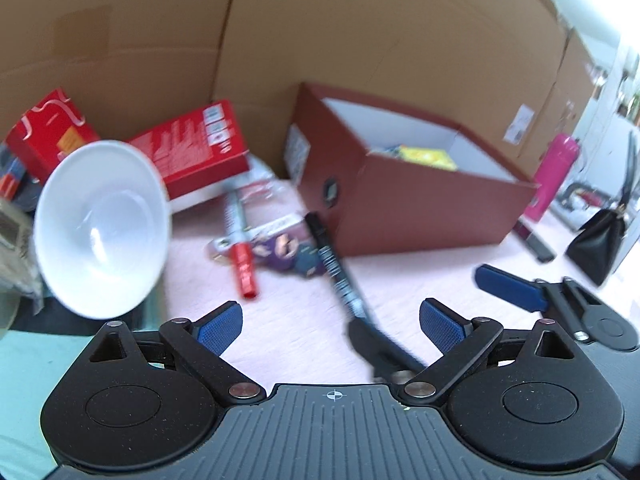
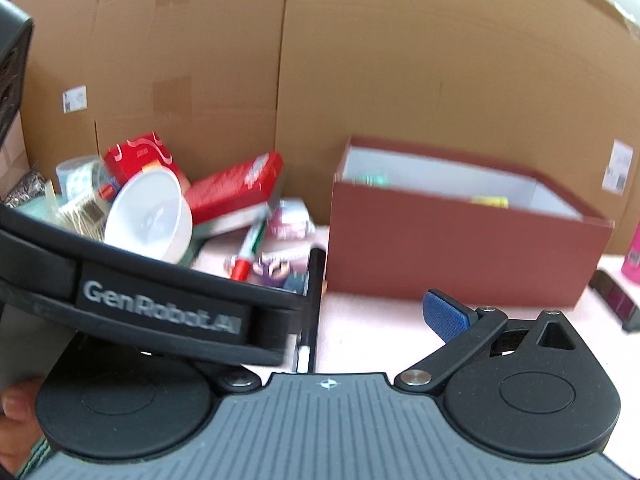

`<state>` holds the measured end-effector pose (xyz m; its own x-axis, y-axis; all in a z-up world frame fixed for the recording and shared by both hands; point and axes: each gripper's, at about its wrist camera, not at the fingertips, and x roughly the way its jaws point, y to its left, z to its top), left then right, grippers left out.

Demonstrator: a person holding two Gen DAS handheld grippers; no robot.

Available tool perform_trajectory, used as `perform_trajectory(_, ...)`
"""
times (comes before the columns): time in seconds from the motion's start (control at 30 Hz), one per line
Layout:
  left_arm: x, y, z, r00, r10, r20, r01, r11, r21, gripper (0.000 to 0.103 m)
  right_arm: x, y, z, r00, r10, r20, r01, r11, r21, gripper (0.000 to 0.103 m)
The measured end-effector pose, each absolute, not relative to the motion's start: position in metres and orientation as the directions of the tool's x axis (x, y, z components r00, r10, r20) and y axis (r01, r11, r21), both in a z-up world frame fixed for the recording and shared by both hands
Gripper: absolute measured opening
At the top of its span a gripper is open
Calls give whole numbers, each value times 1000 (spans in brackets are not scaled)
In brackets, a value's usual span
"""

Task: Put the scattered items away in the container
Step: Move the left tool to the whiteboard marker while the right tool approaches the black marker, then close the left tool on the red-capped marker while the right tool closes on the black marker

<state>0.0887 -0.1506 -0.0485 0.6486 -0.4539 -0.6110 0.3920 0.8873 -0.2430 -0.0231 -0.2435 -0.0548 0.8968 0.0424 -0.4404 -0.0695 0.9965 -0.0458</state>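
The open brown box (image 1: 424, 204) stands at the back right of the pink table, with yellow items inside; it also shows in the right wrist view (image 2: 460, 248). A black marker (image 1: 340, 272) lies diagonally in front of it, its near end under the right gripper's finger. A red-capped pen (image 1: 242, 256) and a purple packet (image 1: 284, 250) lie to its left. My left gripper (image 1: 330, 320) is open and empty above the table. My right gripper (image 2: 312, 320) is open around the black marker (image 2: 314, 292); its left finger is hidden by the left gripper's body.
A white bowl (image 1: 102, 228) leans on clutter at the left, with red boxes (image 1: 196, 152) behind it. A cardboard wall (image 1: 320, 32) backs the table. A pink bottle (image 1: 554, 172), a black bag (image 1: 600, 240) and a dark bar (image 1: 534, 240) sit right of the box.
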Motion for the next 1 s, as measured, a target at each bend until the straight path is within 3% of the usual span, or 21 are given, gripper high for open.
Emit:
perform_trajectory(0.2,104,-143,-54,655,-443,-612,372,894,-249,100,-9,-258,-53,854,37,-519,-54,998,-17,102)
perform_trajectory(0.4,134,-148,-61,635,-438,-636,339,898,-281,86,13,-271,-55,829,26,-559,-16,1000,23,96)
perform_trajectory(0.6,150,-152,-70,639,-402,-656,304,915,-264,72,28,-272,-63,801,61,-595,-48,998,38,73)
perform_trajectory(0.77,161,-155,-70,643,-383,-663,284,924,-258,65,29,-271,-62,799,69,-597,-62,998,32,61)
perform_trajectory(0.87,162,-159,-71,654,-356,-667,284,933,-220,60,28,-268,-62,799,69,-597,-66,997,27,60)
perform_trajectory(0.9,161,-160,-71,661,-341,-668,280,938,-202,44,28,-268,-62,799,71,-598,-68,997,27,58)
perform_trajectory(0.97,159,-159,-72,668,-320,-672,273,945,-179,30,27,-268,-62,799,77,-597,-74,997,30,50)
perform_trajectory(1.0,157,-159,-72,671,-303,-677,264,951,-164,15,26,-268,-61,799,78,-596,-76,997,28,45)
